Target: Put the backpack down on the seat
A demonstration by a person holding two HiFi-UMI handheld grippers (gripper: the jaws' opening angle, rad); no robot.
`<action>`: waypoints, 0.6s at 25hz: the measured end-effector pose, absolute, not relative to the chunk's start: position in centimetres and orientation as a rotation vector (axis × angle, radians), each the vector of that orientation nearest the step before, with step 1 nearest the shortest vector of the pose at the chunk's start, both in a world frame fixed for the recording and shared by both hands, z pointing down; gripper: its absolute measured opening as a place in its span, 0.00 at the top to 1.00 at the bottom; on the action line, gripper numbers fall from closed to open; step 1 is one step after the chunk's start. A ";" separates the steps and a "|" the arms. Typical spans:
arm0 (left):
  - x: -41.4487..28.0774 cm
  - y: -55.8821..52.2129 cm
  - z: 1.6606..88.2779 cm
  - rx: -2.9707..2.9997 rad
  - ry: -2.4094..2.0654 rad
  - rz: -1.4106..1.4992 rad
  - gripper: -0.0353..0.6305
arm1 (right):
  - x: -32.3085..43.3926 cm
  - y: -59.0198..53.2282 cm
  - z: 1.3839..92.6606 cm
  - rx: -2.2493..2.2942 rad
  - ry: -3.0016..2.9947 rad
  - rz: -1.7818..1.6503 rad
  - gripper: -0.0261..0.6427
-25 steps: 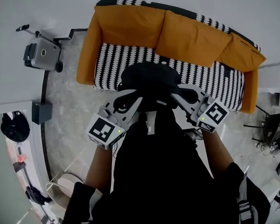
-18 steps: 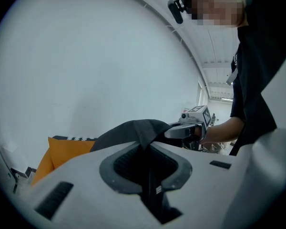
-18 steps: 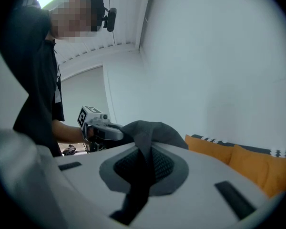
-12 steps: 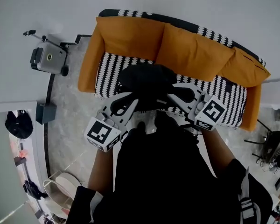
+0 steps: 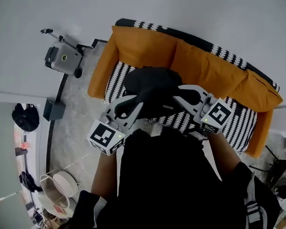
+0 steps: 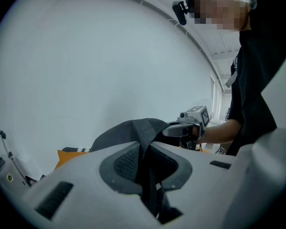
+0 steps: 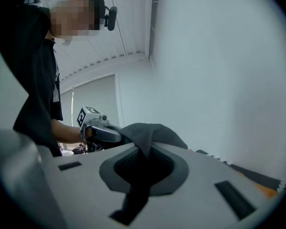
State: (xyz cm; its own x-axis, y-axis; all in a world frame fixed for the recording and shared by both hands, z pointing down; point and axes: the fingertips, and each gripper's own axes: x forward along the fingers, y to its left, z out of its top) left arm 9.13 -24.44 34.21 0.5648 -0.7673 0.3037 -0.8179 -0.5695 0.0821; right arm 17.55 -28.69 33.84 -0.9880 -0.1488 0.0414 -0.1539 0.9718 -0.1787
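Backpack (image 5: 151, 82) clamped in both jaws — over the seat (image 5: 236, 123).

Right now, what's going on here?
A person is holding a black backpack up with two hand-held grippers. The left gripper and the right gripper are each shut on a fold of the bag's dark fabric, one on either side. The bag hangs in the air in front of the person, over the front edge of the sofa's black-and-white patterned seat, below the orange back cushions. It has not yet been set down.
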 end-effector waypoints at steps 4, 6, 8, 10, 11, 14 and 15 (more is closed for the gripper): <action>8.7 -25.5 34.3 2.557 -1.363 0.359 0.87 | 16.7 -30.0 33.4 0.179 -3.124 0.291 0.92; 8.1 -25.7 34.6 2.537 -1.377 0.357 0.87 | 16.2 -30.5 33.9 0.170 -3.099 0.270 0.92; 7.5 -25.9 35.1 2.516 -1.388 0.346 0.87 | 15.6 -30.9 34.6 0.153 -3.068 0.264 0.92; 6.4 -26.3 35.6 2.496 -1.394 0.327 0.87 | 14.5 -31.4 35.1 0.135 -3.047 0.262 0.92; 5.8 -26.5 35.9 2.486 -1.396 0.316 0.87 | 13.8 -31.7 35.4 0.127 -3.040 0.265 0.92; 3.5 -27.4 37.1 2.457 -1.396 0.281 0.87 | 11.5 -32.6 36.6 0.107 -3.006 0.285 0.92; 2.7 -27.7 37.6 2.448 -1.391 0.270 0.87 | 10.7 -32.9 37.1 0.100 -2.993 0.293 0.92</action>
